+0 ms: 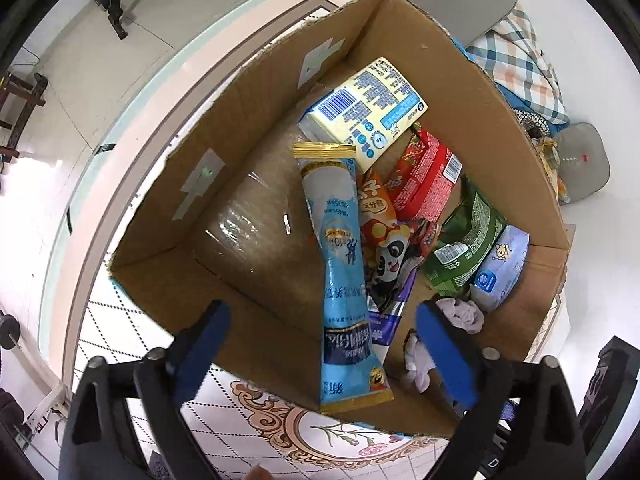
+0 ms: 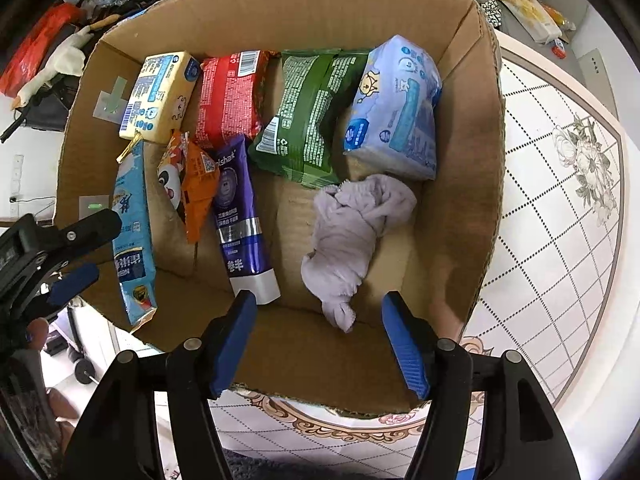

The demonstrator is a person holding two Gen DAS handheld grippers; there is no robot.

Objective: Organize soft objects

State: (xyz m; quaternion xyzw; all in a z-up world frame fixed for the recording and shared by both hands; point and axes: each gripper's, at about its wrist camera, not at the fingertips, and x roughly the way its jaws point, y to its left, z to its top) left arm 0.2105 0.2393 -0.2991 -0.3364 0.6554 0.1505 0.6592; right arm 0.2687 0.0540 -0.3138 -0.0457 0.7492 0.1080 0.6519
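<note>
Both the left gripper [image 1: 322, 354] and right gripper [image 2: 320, 342] gape wide, empty. Glossy blue sachet [image 1: 340, 272] runs lengthwise, top-to-bottom mid-frame, inside the cardboard box [image 1: 248, 92]; crumpled lilac cloth [image 2: 354, 236] lies lower right.

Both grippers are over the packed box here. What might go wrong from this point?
The long blue packet overhangs the cardboard box rim near the open left gripper; a nudge might tip it out. The open right gripper hovers near the crumpled purple cloth, whose loose folds may slip or snag the purple tube.

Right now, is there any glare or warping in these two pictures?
Left wrist view: glare on the clear plastic in the cardboard box, and its walls bow from the fisheye. Right wrist view: even light, sharp on the purple cloth, the edges curved and dark.
</note>
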